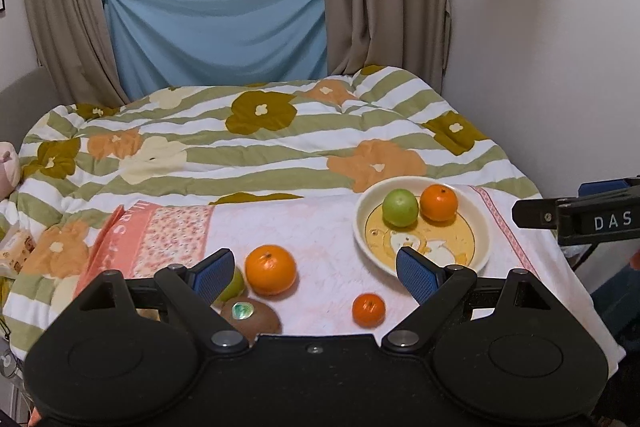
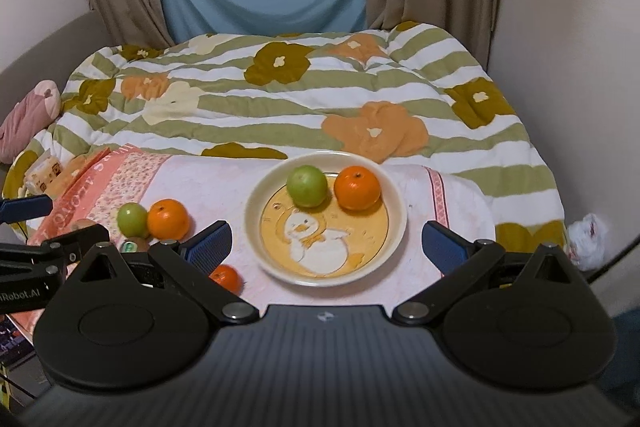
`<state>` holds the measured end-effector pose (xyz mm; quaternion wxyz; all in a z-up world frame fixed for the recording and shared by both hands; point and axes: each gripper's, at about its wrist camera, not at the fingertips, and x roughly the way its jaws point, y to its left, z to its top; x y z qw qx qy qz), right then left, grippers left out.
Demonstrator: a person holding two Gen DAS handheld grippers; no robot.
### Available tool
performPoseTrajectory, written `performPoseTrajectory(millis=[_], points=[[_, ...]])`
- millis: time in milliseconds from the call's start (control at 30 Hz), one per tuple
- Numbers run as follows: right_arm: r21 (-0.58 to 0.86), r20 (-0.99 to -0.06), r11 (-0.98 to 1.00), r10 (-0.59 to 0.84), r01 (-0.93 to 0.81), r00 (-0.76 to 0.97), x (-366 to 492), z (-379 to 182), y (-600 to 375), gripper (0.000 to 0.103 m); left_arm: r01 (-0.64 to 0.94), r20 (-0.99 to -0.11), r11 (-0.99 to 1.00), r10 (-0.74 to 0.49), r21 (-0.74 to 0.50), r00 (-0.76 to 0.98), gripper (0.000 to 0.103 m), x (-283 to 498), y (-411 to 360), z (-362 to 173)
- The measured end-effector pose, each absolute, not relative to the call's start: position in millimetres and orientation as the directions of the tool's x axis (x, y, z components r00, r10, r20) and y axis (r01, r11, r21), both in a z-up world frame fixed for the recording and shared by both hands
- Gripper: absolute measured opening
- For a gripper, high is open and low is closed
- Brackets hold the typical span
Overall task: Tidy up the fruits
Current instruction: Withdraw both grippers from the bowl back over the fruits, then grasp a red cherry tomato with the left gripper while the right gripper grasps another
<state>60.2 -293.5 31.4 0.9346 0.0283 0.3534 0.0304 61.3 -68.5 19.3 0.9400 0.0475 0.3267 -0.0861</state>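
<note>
left gripper (image 1: pixel 316 273) agape – empty | right gripper (image 2: pixel 326 247) agape | plate (image 2: pixel 396 195) near towel (image 2: pixel 460 203) edge, seemingly

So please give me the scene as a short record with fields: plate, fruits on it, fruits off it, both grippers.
plate: plate on pink towel
on plate: green apple, orange
off plate, left of it: big orange, small orange, kiwi, second green apple
left gripper: jaws open, empty
right gripper: jaws open, empty
</note>
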Motion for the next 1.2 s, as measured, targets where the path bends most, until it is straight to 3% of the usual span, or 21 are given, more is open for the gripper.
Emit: performPoseTrajectory(millis=[300, 900, 1033, 1133, 1200], points=[[0.096, -0.657, 0.995, 0.085, -0.03, 0.749, 26.1, 24.7, -247.9, 0.103, 0.213, -0.631, 0.977, -0.146, 0.031, 0.762, 0.091, 28.1, -30.3, 7.8], [0.156, -0.657, 0.985, 0.156, -0.07, 0.738, 12.8, -47.6, -152.1, 0.103, 0.236, -0.66, 0.964, -0.099, 0.122, 0.745, 0.089, 12.7, 59.1, -63.1], [0.16, -0.665, 0.984, 0.169, -0.082, 0.728, 19.5, -65.3, -133.2, 0.103, 0.266, -0.678, 0.956, -0.113, 0.125, 0.726, 0.086, 23.5, 71.8, -81.9], [0.154, -0.668, 0.984, 0.171, -0.091, 0.724, 24.0, -78.7, -119.7, 0.103, 0.304, -0.707, 0.946, -0.14, 0.111, 0.693, 0.073, 35.4, 76.9, -96.5], [0.142, -0.679, 0.985, 0.169, -0.099, 0.714, 27.4, -89.0, -110.4, 0.103, 0.326, -0.727, 0.94, -0.157, 0.097, 0.668, 0.071, 42.4, 78.2, -106.3]])
